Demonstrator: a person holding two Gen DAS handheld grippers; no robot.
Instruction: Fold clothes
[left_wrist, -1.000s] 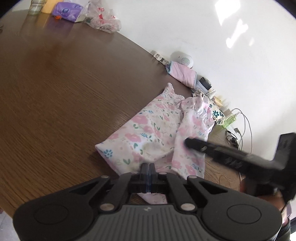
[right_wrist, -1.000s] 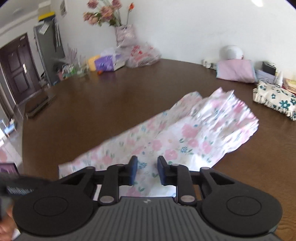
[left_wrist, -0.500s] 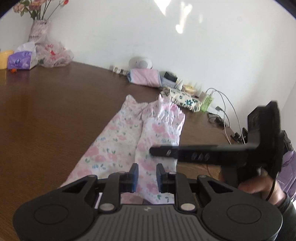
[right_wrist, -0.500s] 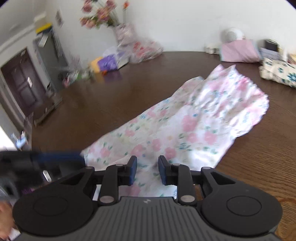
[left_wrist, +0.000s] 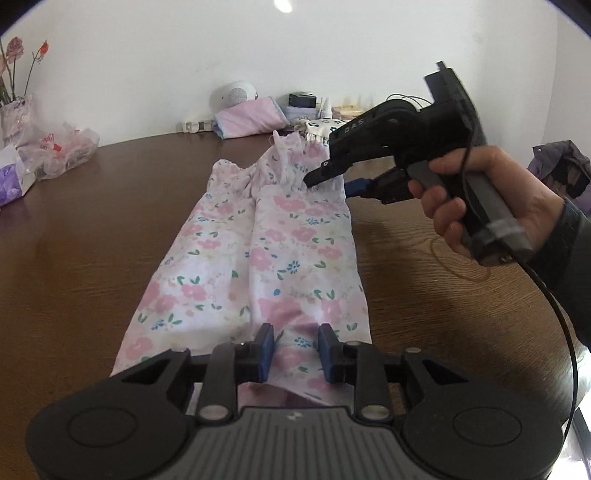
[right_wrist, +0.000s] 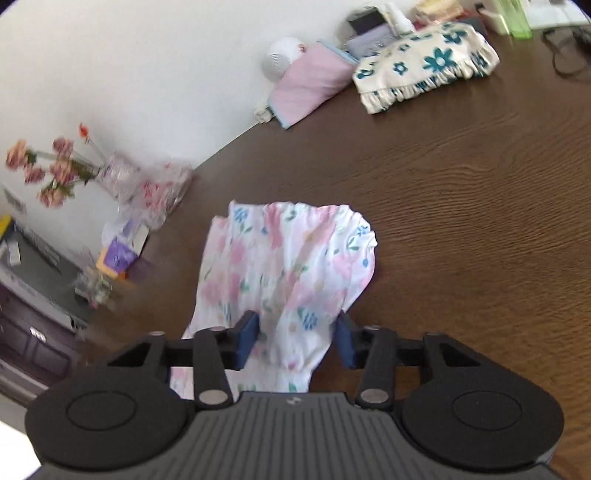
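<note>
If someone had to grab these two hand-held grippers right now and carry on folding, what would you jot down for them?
Left hand-held gripper: jaws apart, just been opening, over the near end of the floral garment; cloth lies between the fingers, not pinched.
Right hand-held gripper: at the far gathered end, jaws apart, just been closing, cloth between them, pads not pressing.
Garment: lies lengthwise on the brown table, folded in half along its length.
Done: the lengthwise fold.
Left: probably grip an end and fold it end to end.
</note>
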